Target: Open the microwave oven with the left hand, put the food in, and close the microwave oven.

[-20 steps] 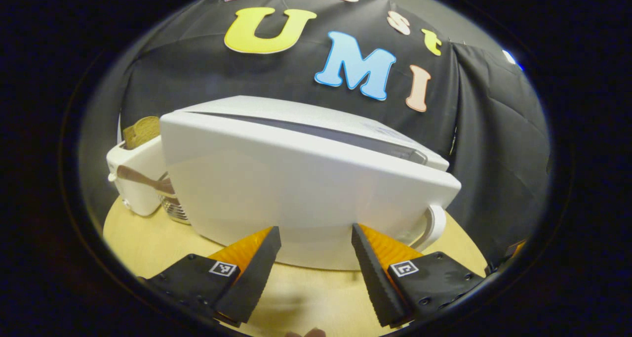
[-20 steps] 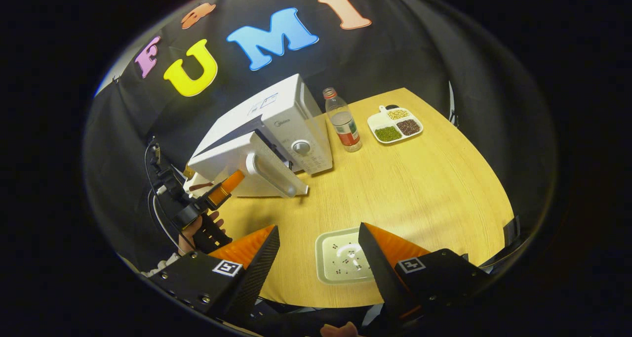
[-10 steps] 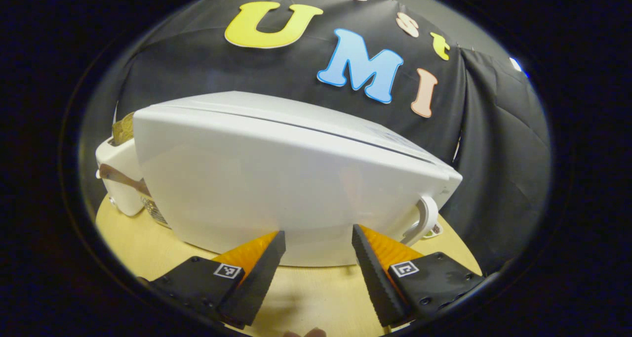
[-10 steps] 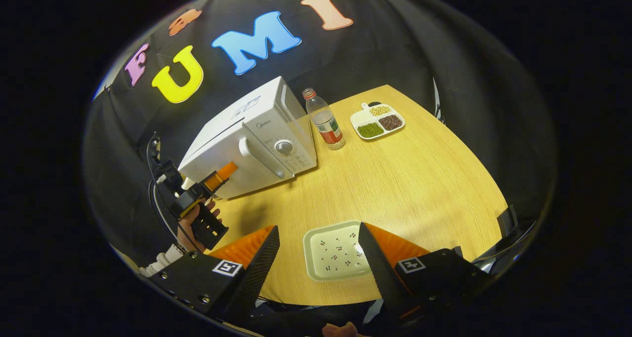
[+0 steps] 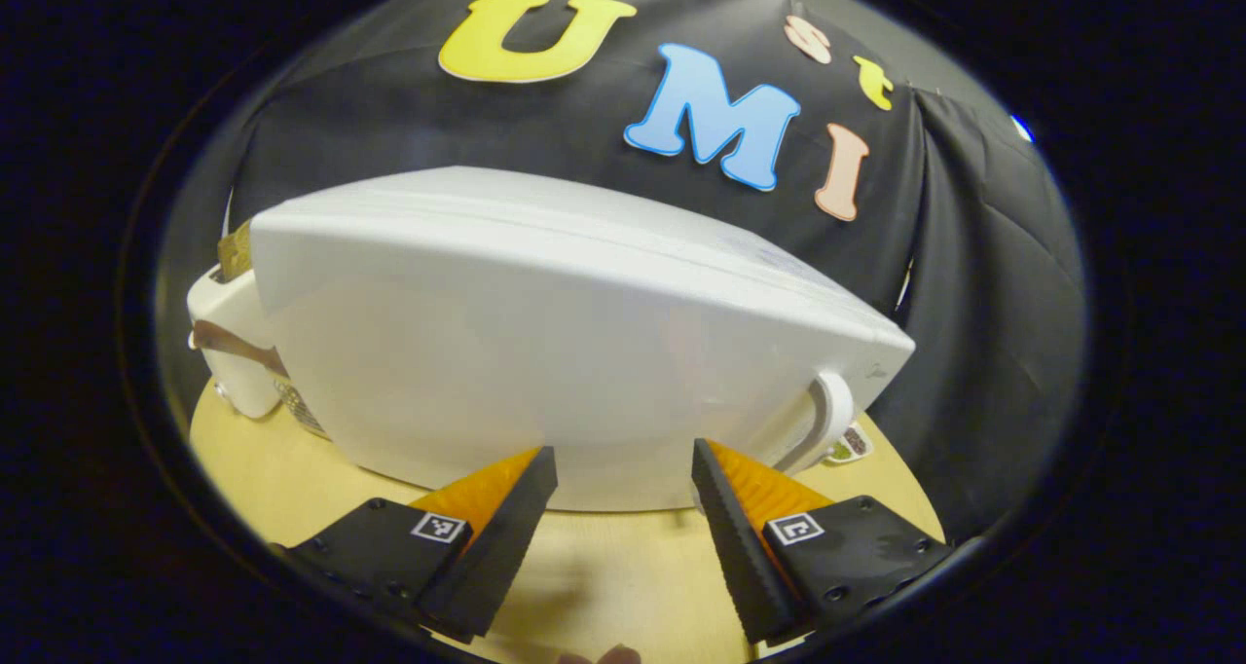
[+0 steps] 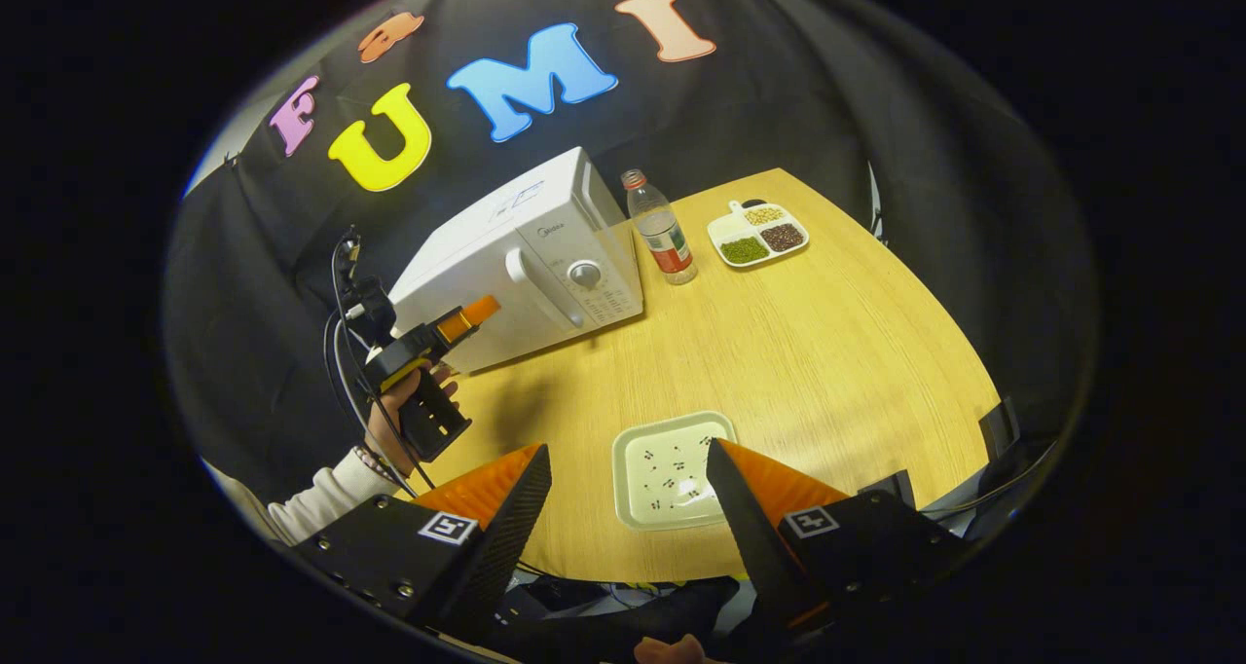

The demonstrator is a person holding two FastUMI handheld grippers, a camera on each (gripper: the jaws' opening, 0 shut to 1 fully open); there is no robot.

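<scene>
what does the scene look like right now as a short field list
microwave: white box-shaped microwave oven on the light wooden table, door shut
left gripper: fingers apart, tips at the door's lower edge, holding nothing
right gripper: fingers apart, empty, above the near table edge
near tray: pale square tray with dark specks
bottle: clear plastic bottle with red cap, upright, right of the microwave
divided dish: white dish with green, dark and tan portions, beyond the bottle
</scene>
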